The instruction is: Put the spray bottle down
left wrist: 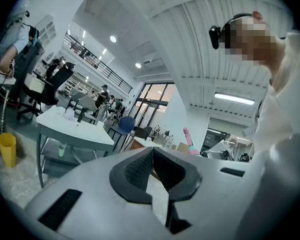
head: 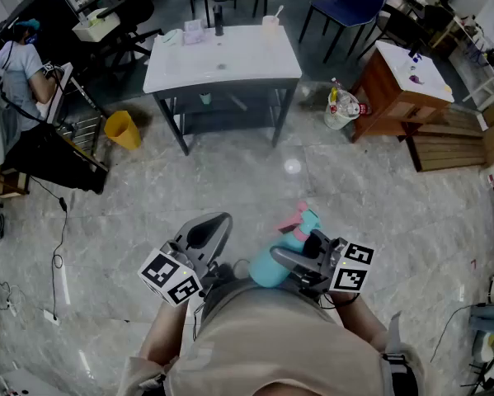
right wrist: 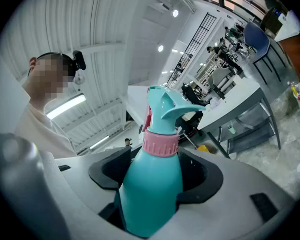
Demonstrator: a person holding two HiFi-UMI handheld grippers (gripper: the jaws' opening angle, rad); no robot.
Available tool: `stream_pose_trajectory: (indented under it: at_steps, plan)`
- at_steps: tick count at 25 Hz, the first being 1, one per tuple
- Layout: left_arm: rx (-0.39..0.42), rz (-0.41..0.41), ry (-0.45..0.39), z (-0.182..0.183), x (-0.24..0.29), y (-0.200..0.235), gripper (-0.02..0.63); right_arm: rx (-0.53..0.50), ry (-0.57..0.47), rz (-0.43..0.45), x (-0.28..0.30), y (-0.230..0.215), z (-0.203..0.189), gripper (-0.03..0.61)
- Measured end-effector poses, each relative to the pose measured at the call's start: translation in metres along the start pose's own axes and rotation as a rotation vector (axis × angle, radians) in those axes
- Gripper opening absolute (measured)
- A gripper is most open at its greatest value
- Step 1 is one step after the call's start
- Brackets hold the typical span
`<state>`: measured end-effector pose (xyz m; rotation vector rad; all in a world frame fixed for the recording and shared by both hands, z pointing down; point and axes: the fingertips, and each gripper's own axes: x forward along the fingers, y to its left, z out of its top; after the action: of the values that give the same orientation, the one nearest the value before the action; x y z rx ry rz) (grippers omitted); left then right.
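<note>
The person's chest (head: 263,337) is seen nearest, with both tongs held just in front of it. The right tongs (head: 304,252) are pinched round the belly of the teal spray bottle (right wrist: 152,194) and spread wide by it. The left tongs (left wrist: 152,156) are pressed together on nothing. The white tabletop (head: 230,60) stands well apart. If the grip were eased here, the bottle would likely be dropped on the hard floor (head: 354,188), and its smooth round body could slip.
</note>
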<state>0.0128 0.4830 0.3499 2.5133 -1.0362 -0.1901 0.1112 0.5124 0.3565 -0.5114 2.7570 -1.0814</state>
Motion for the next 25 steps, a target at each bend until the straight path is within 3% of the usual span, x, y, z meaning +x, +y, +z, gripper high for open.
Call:
stream_pose_trajectory:
  at_steps: [15,25]
  plan:
    - [0.020,0.054,-0.004,-0.006,0.034,-0.015,0.011,-0.043,0.035,0.018,-0.020,-0.021,0.020,0.273]
    - [0.038,0.108,0.017,-0.017,0.069,-0.039,0.011,-0.080,-0.012,0.022,-0.052,-0.038,0.056,0.273]
